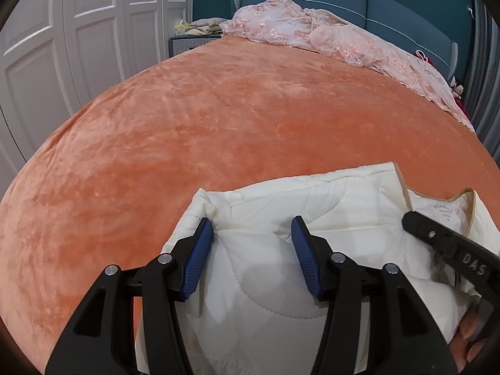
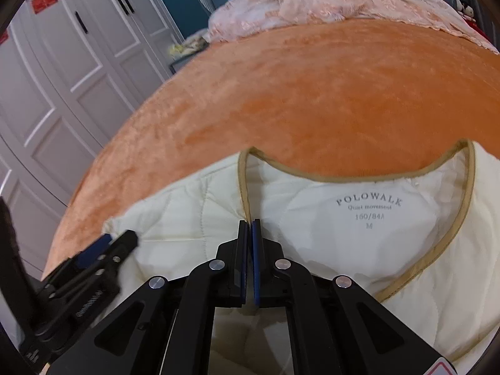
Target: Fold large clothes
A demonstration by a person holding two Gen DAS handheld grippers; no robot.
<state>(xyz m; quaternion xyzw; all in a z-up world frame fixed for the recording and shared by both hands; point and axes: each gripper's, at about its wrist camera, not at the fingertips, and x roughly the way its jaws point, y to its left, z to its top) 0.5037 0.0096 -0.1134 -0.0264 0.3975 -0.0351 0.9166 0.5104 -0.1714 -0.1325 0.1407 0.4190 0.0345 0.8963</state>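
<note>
Lying on the near end of an orange blanket point(image 1: 218, 118), one cream quilted jacket point(image 1: 265, 281) was recorded, its lower part cut off by the bottom of both views and partly covered by the black gripper frames. The left gripper point(image 1: 252, 234) stood with its two blue pads point(image 1: 198, 259) spread wide, one at each side of a raised fold near the jacket's shoulder; whether the pads touched the cloth could not be told. The right gripper point(image 2: 249, 234) was clenched on the tan-trimmed edge of the jacket's front opening, just beside the neck, its two pads pressed together with the trim between them. One printed label point(image 2: 368, 209) showed inside the neck, reading POLOWALK, a blurred second line, a size line and M. In the right wrist view the left gripper appeared blurred at the lower left, so its pads could not be made out there. One pink lace cover point(image 1: 328, 34) lay crumpled along the far end of the bed, its right end cut off. One teal headboard point(image 1: 406, 3) stood behind it. White panelled wardrobe doors point(image 2: 78, 62) filled the left; their count was uncertain at the rim. Small items on a nightstand point(image 1: 187, 42) were too small to identify.
</note>
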